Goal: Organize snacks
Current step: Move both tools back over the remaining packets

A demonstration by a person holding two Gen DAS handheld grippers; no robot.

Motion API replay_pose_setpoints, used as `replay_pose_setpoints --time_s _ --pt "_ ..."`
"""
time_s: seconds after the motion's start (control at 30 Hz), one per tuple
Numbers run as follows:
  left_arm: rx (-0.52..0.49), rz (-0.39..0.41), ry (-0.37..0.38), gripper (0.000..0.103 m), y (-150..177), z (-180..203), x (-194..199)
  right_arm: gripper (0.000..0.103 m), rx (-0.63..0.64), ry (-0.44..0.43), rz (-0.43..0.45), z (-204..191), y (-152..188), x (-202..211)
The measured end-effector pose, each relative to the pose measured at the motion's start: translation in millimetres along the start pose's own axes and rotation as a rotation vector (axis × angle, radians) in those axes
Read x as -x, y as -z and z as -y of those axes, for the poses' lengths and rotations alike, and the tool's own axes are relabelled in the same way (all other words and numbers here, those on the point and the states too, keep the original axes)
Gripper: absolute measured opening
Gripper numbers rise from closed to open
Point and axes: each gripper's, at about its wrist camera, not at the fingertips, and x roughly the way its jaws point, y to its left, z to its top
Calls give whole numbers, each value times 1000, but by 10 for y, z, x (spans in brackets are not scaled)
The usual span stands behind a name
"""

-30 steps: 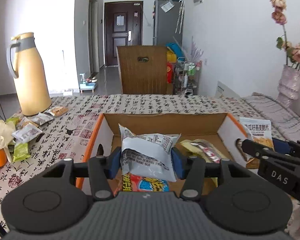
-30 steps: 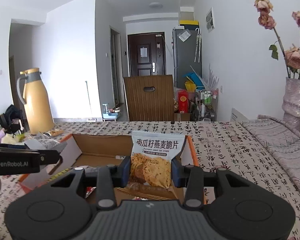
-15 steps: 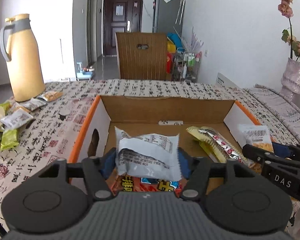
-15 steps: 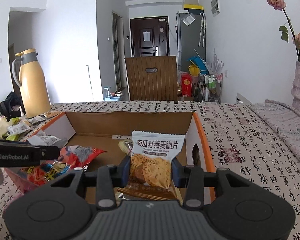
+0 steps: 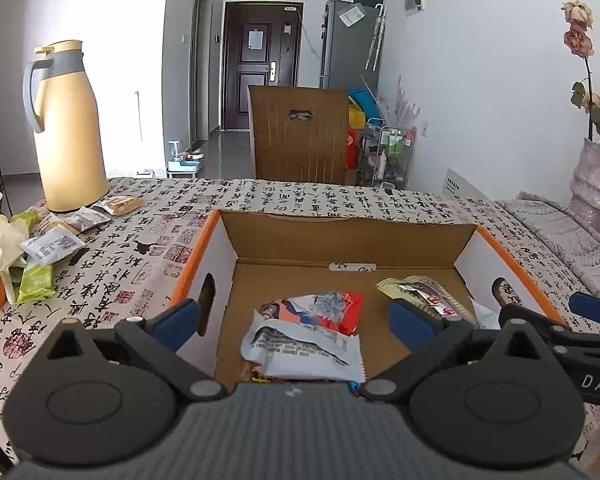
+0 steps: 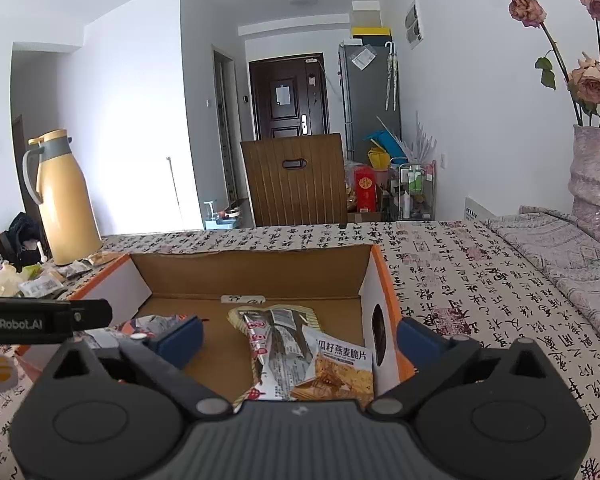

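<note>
We note an open orange-edged cardboard box [image 5: 220, 236] on the calligraphy-print tablecloth [image 5: 140, 248]; the tall yellow thermos jug [image 5: 70, 128] stands far left behind loose snack packets [image 5: 52, 246].

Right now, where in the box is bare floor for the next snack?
Free: the cardboard box floor along its back wall, and the left strip beside the grey packet. Crowded: the right side, where the striped packet and oat crisps packet lie.

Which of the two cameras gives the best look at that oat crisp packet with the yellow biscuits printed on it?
The right wrist view: the oat crisp packet lies in the cardboard box with its print readable. In the left wrist view it is almost wholly hidden behind the gripper parts.
</note>
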Motion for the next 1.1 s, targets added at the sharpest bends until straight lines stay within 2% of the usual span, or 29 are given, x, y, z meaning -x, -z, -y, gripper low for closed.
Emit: replay_pose_setpoints --time_s 0.27,0.57,0.83,1.1 --pt "5 12 4 103 -55 14 98 103 12 6 18 -14 -47 77" --pt "5 51 5 103 -118 41 432 103 29 33 52 -77 -124 401" --pt "5 64 -3 103 0 -10 789 103 30 19 59 -136 -48 751" --pt "13 41 -1 103 250 -59 1052 103 53 -2 36 -208 220 1069"
